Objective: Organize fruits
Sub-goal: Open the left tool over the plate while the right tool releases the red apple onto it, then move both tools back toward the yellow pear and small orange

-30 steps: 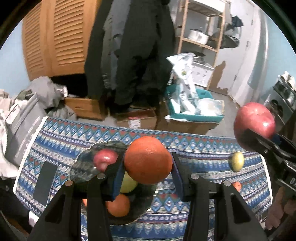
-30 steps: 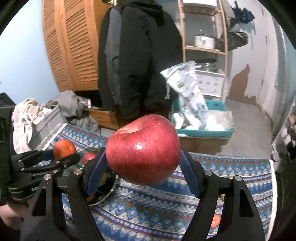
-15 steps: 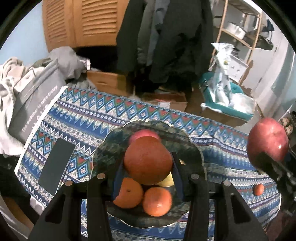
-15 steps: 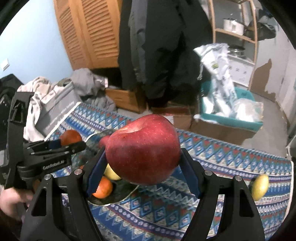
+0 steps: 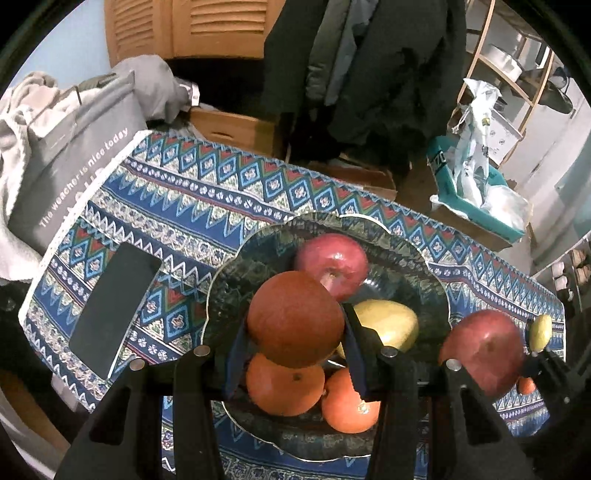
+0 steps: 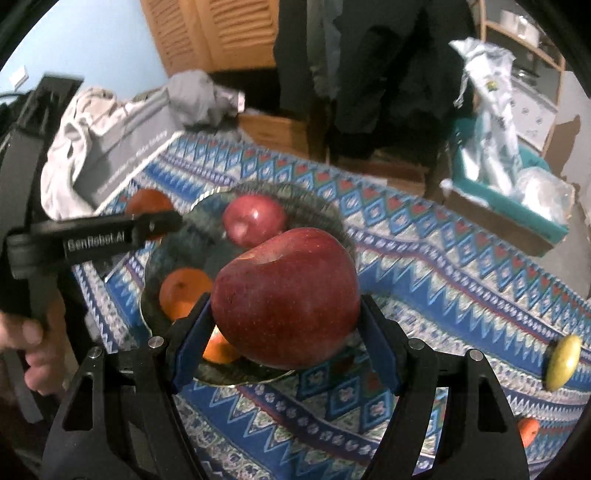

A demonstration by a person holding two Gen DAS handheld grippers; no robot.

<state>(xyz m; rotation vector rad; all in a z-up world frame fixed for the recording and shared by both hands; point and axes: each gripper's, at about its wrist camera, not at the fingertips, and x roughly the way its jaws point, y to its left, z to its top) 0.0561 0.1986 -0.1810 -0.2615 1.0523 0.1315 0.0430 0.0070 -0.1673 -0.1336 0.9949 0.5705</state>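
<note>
While an orange [image 5: 294,318] is clamped in the left tongs [image 5: 293,347] above the dark bowl [image 5: 236,280], a red apple [image 6: 286,297] is gripped in the right tongs [image 6: 284,343] beside it. Listed inside the bowl: one apple, two oranges, one yellow fruit. Left on the patterned table [image 5: 192,192]: a lemon [image 6: 563,362].

A lived-in home room: coats [image 5: 369,66] hang by louvred wooden doors [image 5: 184,29], laundry [image 5: 22,107] heaped nearby.

We see the patterned tablecloth [image 5: 229,206] bearing a glass dish [image 5: 236,288] beneath our grippers, a phone [image 5: 110,310] left, a lemon [image 6: 563,362] right.
</note>
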